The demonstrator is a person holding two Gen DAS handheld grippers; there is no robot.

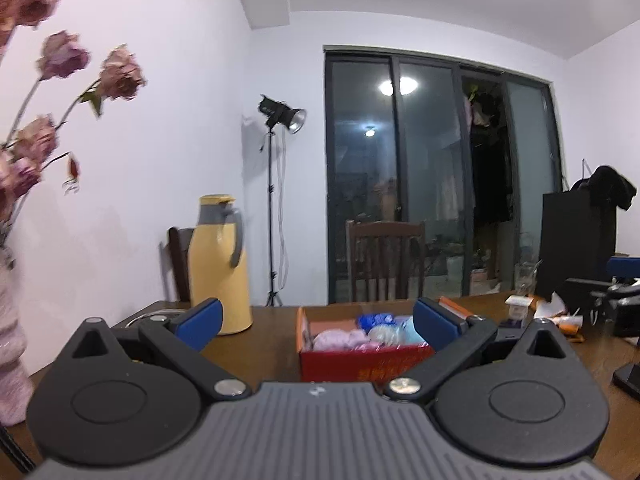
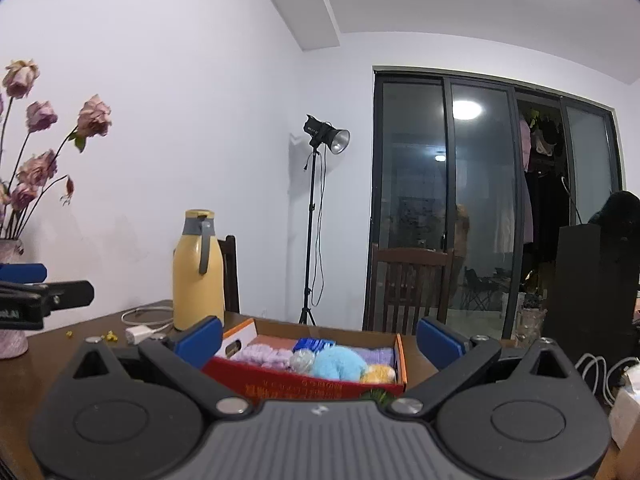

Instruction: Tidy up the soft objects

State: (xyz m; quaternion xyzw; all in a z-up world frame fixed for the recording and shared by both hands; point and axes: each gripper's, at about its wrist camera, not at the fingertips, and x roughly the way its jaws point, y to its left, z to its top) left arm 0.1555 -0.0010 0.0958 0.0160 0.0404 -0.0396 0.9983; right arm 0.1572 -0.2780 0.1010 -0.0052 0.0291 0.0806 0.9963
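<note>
Both of your tongs stood spread wide with nothing between the blue pads: the left gripper point(image 1: 318, 320) and the right gripper point(image 2: 320, 338) each pointed level across the brown wooden table point(image 1: 272, 344) at the red cardboard box point(image 1: 362, 362). Bare tabletop lay between the left tongs and the box's near wall, and neither set of pads touched the cardboard. On the left side, the tall yellow thermos jug with a grey handle point(image 1: 218, 264) stood just beyond your left gripper's left finger point(image 1: 200, 322), and the pink textured vase of dried pink roses point(image 1: 10, 360) crowded the far left edge. On the right, small packets, cables and dark gear cluttered the table, so room there was tight. Inside the box the soft things sat packed together: a lilac fluffy cloth point(image 2: 262, 356), a bright blue plush ball point(image 2: 338, 362), a small yellow plush piece point(image 2: 378, 374) and a dark blue bundle point(image 2: 312, 344) at the back. From the right wrist view the box appeared turned, one corner nearest the tongs. Your left gripper also showed at that view's left edge point(image 2: 24, 284), held level, near the vase.
</note>
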